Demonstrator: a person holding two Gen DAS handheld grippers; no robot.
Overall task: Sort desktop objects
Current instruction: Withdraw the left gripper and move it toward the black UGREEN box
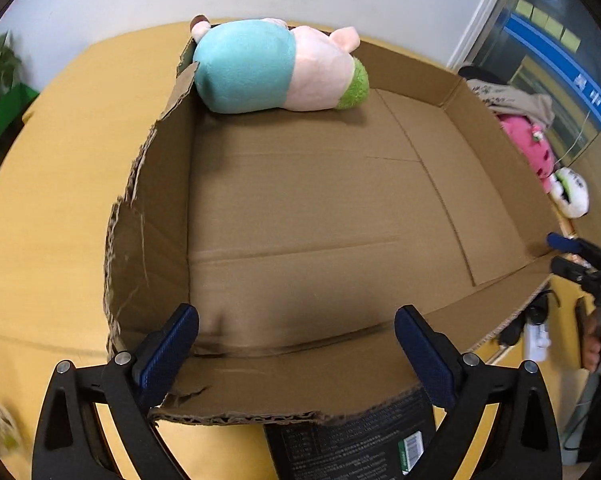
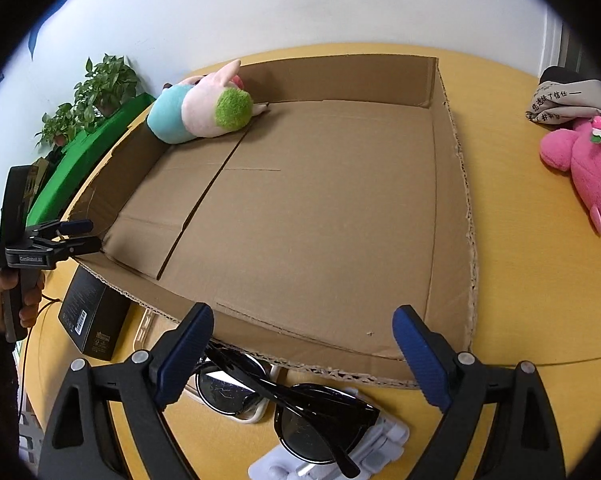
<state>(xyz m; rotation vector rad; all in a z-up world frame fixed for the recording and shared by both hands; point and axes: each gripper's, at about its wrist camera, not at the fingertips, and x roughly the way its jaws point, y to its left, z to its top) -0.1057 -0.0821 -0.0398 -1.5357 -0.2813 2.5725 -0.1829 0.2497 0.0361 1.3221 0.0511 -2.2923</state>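
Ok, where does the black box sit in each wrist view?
Left wrist: black box at the bottom centre, partly under the cardboard tray's torn near edge, between the left gripper's fingers.
Right wrist: black box at lower left, just outside the tray's near-left edge, left of the sunglasses.
Shared landmark: the pig plush in the tray's far-left corner.

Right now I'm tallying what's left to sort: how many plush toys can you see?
2. The blue-and-pink plush lies in the cardboard box's far left corner; the pink plush lies on the table, right of the box. Others may be hidden under the grey cloth.
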